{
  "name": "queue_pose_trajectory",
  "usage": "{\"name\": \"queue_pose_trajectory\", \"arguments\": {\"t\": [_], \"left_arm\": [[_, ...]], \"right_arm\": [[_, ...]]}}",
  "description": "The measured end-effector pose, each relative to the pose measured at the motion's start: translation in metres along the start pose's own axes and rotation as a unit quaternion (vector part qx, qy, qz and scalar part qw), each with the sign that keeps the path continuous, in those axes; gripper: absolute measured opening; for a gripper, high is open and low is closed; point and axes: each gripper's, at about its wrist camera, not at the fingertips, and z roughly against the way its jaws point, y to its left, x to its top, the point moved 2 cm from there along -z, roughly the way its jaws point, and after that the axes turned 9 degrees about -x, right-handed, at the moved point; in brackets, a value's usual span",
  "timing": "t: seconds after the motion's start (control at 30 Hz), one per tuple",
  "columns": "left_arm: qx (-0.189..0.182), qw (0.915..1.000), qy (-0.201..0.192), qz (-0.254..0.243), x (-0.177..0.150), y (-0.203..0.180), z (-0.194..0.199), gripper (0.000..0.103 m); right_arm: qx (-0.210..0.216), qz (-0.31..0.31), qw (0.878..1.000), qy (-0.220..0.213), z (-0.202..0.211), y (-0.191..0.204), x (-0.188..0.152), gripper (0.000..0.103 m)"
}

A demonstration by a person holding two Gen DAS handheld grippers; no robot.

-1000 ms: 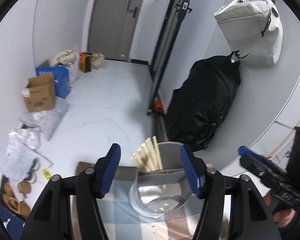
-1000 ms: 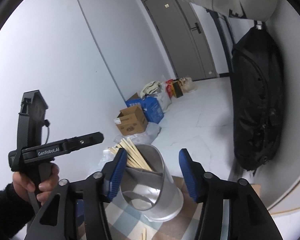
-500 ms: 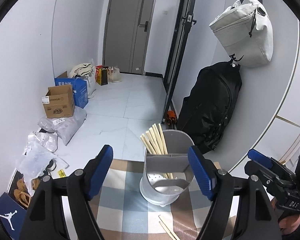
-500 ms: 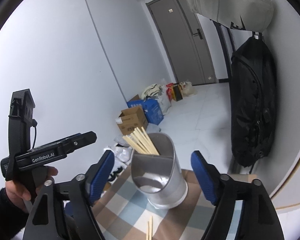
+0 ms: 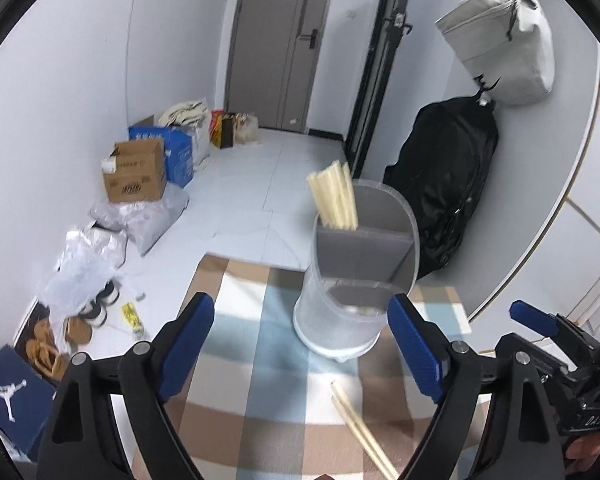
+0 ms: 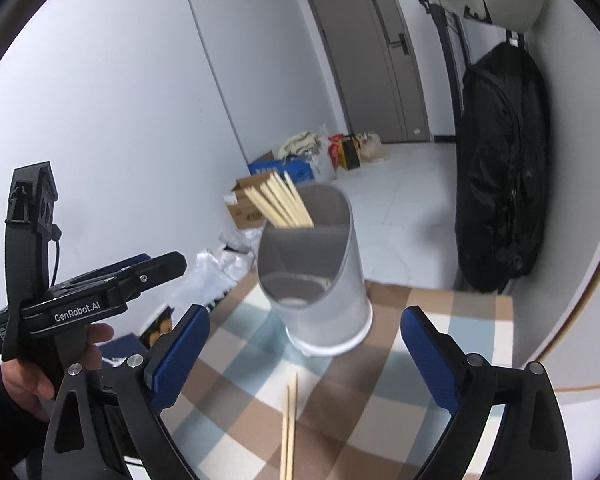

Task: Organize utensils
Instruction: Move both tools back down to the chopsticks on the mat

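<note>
A grey and white utensil holder (image 5: 356, 300) (image 6: 320, 280) stands upright on the checked tablecloth (image 5: 252, 360) (image 6: 440, 320). A bundle of pale chopsticks (image 5: 334, 196) (image 6: 280, 200) sticks out of its back compartment. Two loose chopsticks (image 5: 360, 424) (image 6: 290, 420) lie on the cloth in front of it. My left gripper (image 5: 300, 302) hangs short of the holder, its jaws opening and empty; it also shows as the left gripper (image 6: 140, 268) in a hand. My right gripper (image 6: 304, 314) is likewise opening and empty above the loose pair.
The table's far edge lies just behind the holder. A black backpack (image 5: 448, 184) and a grey bag (image 5: 500, 40) hang on the right wall. Cardboard boxes (image 5: 136, 172), plastic bags (image 5: 100, 248) and shoes (image 5: 48, 344) lie on the floor at left.
Both grippers have drawn back and down from the holder and their jaws have spread wider. The loose chopsticks on the cloth have come into view.
</note>
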Motion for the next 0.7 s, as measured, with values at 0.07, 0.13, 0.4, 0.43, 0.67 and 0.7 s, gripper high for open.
{"name": "queue_pose_trajectory", "arguments": {"t": [0.07,0.13,0.4,0.43,0.67,0.7], "left_arm": [[-0.003,0.9999,0.007,0.012,-0.011,0.006,-0.002,0.086],[0.003,0.9997,0.013,0.02,-0.018,0.014,-0.005,0.086],[0.023,0.9977,0.034,0.055,-0.031,0.042,-0.007,0.086],[0.028,0.9975,0.037,0.053,-0.032,0.045,-0.007,0.086],[0.022,0.9947,0.064,0.077,-0.044,0.063,-0.008,0.086],[0.021,0.9942,0.067,0.081,-0.045,0.065,-0.008,0.086]], "right_arm": [[0.003,0.004,1.0,0.019,-0.007,0.001,-0.007,0.097],[-0.002,0.008,0.999,0.037,-0.016,0.002,-0.015,0.097],[-0.006,0.024,0.986,0.164,-0.075,0.019,-0.048,0.075],[-0.006,0.025,0.985,0.172,-0.081,0.021,-0.052,0.075],[-0.024,0.042,0.977,0.207,-0.116,0.041,-0.06,0.061],[-0.028,0.047,0.976,0.212,-0.12,0.044,-0.061,0.06]]}}
